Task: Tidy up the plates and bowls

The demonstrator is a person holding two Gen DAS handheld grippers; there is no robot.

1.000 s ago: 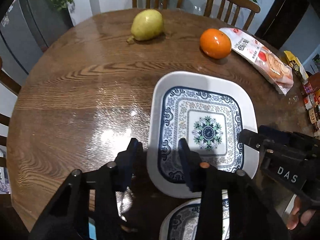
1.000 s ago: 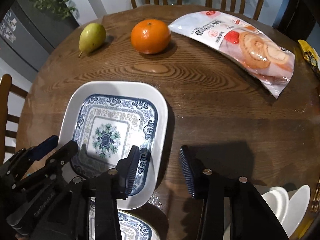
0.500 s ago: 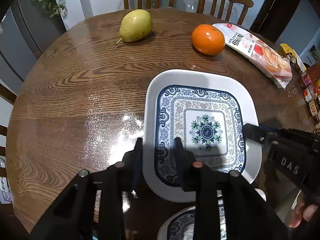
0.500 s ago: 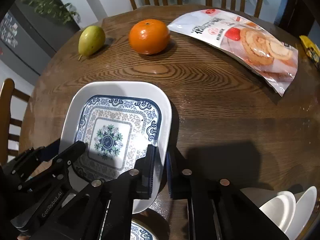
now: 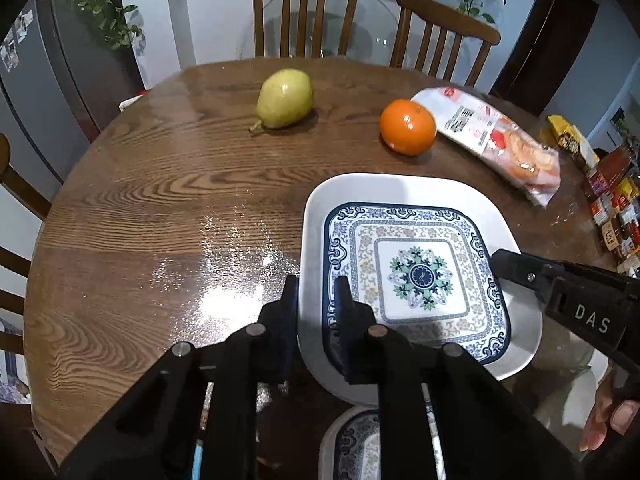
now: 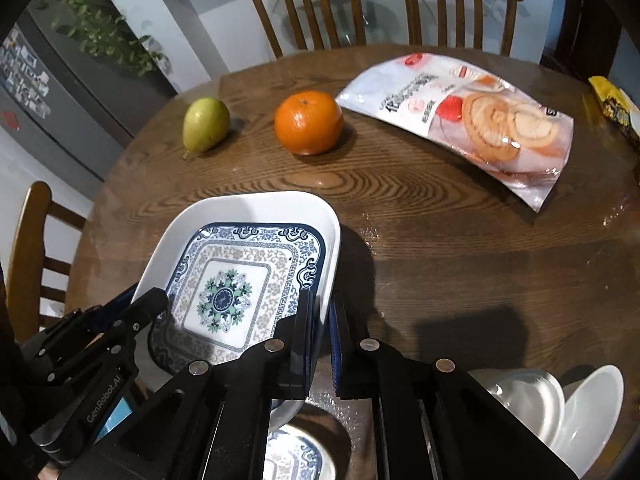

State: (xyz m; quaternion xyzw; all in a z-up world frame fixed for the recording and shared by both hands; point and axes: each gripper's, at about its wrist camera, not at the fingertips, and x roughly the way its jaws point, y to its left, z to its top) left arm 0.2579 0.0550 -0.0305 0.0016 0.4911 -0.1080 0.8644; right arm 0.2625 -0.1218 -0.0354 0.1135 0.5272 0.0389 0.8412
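A square white plate [image 5: 420,276] [image 6: 224,296] with a blue floral pattern hangs just above the round wooden table [image 5: 160,200], held from both sides. My left gripper [image 5: 316,304] has the plate's left rim between its fingers; its jaws are still closing and the pads press on the rim. My right gripper [image 6: 322,312] is shut on the opposite rim. Directly below, near the table's front edge, lies a second patterned plate [image 5: 360,440] [image 6: 296,456], mostly hidden by the grippers. Stacked bowls [image 6: 520,400] stand at the near right.
A pear [image 5: 285,98] and an orange [image 5: 407,126] lie at the far side, with a snack bag [image 5: 492,136] to their right. Small packets [image 5: 612,208] line the right edge. Wooden chairs [image 5: 306,16] ring the table. A person's fingers [image 5: 608,420] show at lower right.
Both grippers closed onto opposite rims of the square plate, the right first and the left after it. Both hands then rose, and the plate came up off the table with them.
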